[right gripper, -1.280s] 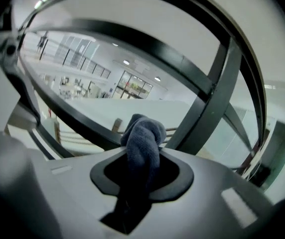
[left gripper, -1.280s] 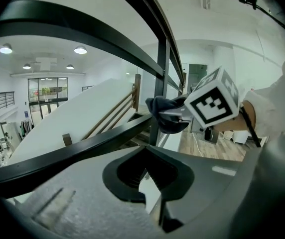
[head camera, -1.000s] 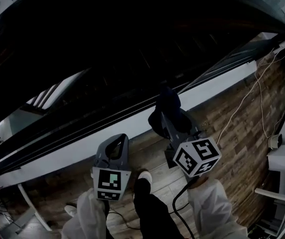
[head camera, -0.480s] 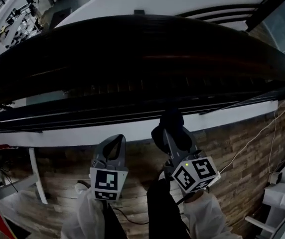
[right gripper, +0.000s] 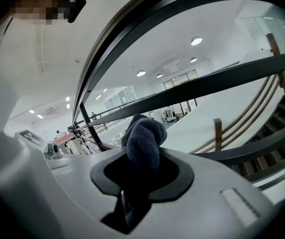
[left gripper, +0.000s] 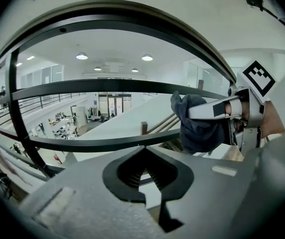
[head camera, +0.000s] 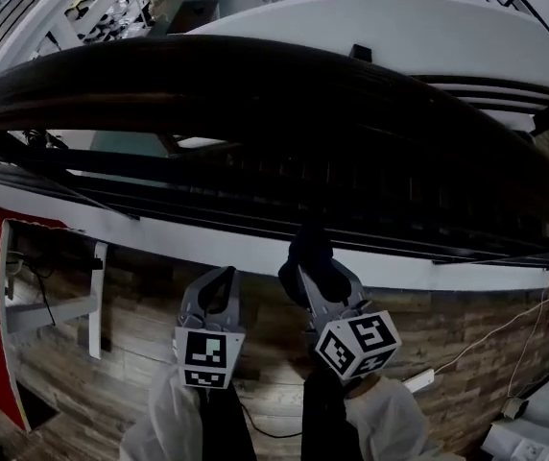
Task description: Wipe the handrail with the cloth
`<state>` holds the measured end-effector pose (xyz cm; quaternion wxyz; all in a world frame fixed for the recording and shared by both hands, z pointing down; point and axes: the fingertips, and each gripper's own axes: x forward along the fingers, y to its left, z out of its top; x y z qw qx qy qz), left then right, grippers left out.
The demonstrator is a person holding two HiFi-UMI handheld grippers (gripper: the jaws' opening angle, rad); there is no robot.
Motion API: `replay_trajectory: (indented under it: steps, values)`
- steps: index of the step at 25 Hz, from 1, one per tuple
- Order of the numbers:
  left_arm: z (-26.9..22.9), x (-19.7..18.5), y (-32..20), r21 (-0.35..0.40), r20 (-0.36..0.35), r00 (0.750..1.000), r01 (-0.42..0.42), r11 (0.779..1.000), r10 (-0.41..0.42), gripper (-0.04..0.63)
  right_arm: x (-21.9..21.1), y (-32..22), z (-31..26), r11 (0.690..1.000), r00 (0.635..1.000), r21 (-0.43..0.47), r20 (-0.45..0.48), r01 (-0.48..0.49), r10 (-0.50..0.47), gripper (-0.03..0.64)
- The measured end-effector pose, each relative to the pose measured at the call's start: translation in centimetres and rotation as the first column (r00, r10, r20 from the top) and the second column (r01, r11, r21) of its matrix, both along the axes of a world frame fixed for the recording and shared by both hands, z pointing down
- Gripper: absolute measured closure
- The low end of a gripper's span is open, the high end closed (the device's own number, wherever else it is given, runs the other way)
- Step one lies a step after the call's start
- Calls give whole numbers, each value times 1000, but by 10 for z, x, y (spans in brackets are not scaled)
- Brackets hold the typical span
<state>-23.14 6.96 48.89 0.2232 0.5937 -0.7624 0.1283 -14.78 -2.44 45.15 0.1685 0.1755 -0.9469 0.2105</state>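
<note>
Cloth: dark blue knit, bunched into wad, clamped in right tool, bulging past tips toward 12 o'clock. Handrail: broad dark curved band at 12 o'clock, clear of cloth. Left tool at 9 o'clock of right tool, jaws together, nothing between. Both tools low, tips pointing 12 o'clock at railing.

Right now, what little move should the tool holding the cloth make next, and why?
Probably lift the right tool up and forward until the cloth meets the handrail. The tool is shut on the dark cloth, but in the head view it sits low, below the wide top rail, so the cloth does not seem to be touching it yet.
</note>
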Motion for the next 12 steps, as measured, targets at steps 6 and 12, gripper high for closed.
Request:
replay_trajectory:
  steps: [6,12]
  values:
    - [12,-79,83,-10,5,989,149,989,-149,594,-93,77,19,986,986,-30,-19,164,-164,525]
    - [36,-140,159,-28,-9,949,316,948,-316,594,-171,149,51,945,942,-56,-77,323,-327,525]
